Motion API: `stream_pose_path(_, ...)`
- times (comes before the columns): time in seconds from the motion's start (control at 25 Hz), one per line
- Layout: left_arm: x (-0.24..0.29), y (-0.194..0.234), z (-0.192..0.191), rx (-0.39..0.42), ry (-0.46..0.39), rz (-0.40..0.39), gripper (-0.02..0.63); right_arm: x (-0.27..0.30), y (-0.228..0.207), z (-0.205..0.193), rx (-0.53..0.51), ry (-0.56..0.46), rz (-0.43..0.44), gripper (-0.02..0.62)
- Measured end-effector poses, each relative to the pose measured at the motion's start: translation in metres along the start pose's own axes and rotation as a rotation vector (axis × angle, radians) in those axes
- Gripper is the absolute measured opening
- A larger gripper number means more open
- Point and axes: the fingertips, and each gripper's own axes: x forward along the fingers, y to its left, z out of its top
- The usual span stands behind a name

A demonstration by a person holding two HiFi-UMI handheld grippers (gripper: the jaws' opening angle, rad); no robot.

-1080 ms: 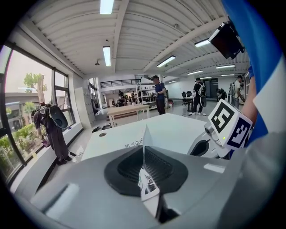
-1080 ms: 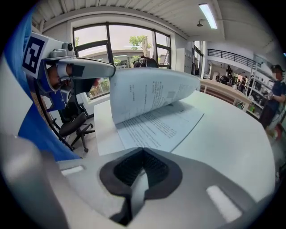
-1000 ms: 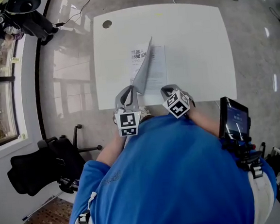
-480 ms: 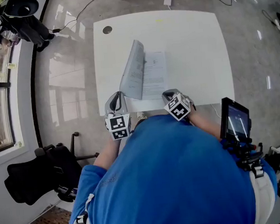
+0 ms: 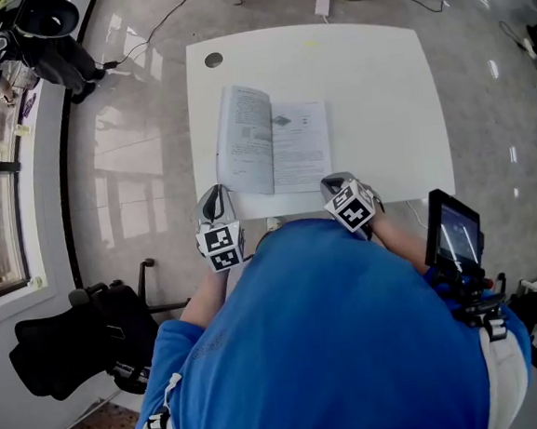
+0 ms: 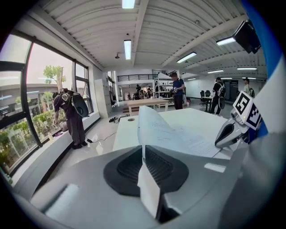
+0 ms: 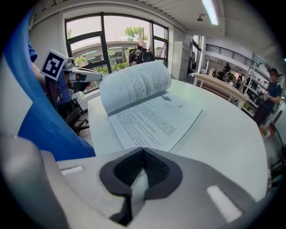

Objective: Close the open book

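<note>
Open book (image 5: 286,151) lies on the white worktop (image 5: 379,87), on its near half and somewhat left of centre, with the near edge of the book close to the near edge of the worktop. The long axis and spine run straight away from the person, from near edge toward far edge, and the pages open to left and right of that line. Right-hand page (image 5: 302,150) lies flat with its printed face up. Left-hand leaves (image 5: 243,141) are arched up off the worktop and curl over toward the left, so the book is not closed. Left tool (image 5: 213,195) sits just beside the book's near left corner. Its jaws stand at a narrow slit and have just been opening; no paper is seen inside the slit, and the edge of the raised leaves rises just beyond the tips. Right tool (image 5: 334,182) is at the book's near right corner, pointing steeply down. Its pads are together with nothing between them, and the flat page lies just ahead of them.
</note>
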Motion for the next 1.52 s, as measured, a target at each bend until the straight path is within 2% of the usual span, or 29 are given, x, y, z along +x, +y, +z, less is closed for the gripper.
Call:
stream_pose_path(0.28, 0.002, 0.011, -0.02, 0.027, 0.056, 0.009, 0.032, -0.004, -0.008, -0.004, -0.028, 0.023, -0.022, 0.005)
stream_pose_path(0.84, 0.021, 0.011, -0.061, 0.11, 0.181, -0.061, 0.04, -0.005, -0.013, -0.005, -0.001, 0.077, -0.027, 0.005)
stream_pose_path(1.12, 0.028, 0.017, -0.071, 0.15, 0.248, -0.059, 0.037, -0.008, -0.017, -0.003, -0.006, 0.097, -0.023, 0.005)
stream_pose_path(1.52, 0.02, 0.035, -0.087, 0.17, 0.228, -0.048, 0.045, 0.003, 0.004, -0.002, -0.007, 0.103, -0.018, 0.005)
